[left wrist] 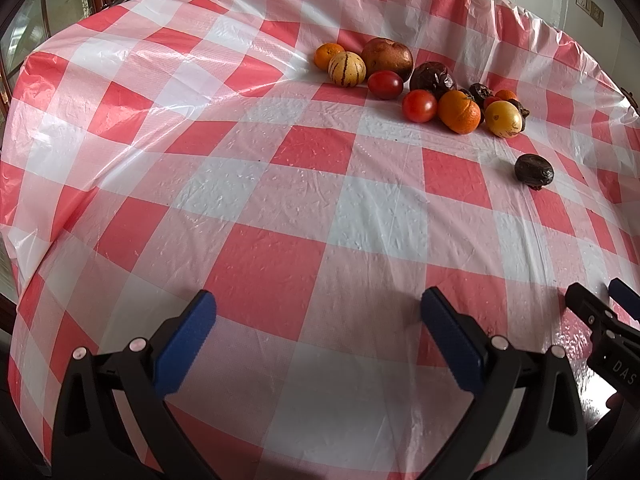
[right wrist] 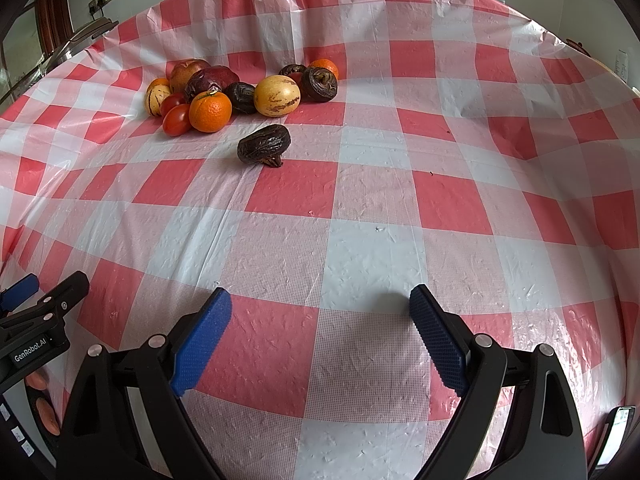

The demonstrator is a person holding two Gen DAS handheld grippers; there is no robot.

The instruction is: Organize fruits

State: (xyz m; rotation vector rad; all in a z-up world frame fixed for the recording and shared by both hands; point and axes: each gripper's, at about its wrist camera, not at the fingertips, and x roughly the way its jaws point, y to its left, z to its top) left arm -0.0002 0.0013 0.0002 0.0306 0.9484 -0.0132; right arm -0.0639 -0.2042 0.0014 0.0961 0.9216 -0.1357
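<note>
Two grippers, left gripper and right gripper, hover empty with jaws wide apart. Far across the checked tablecloth, a lone wrinkled dark fruit lies near the fruit pile; likely light and soft, best pinched gently across its middle.
</note>
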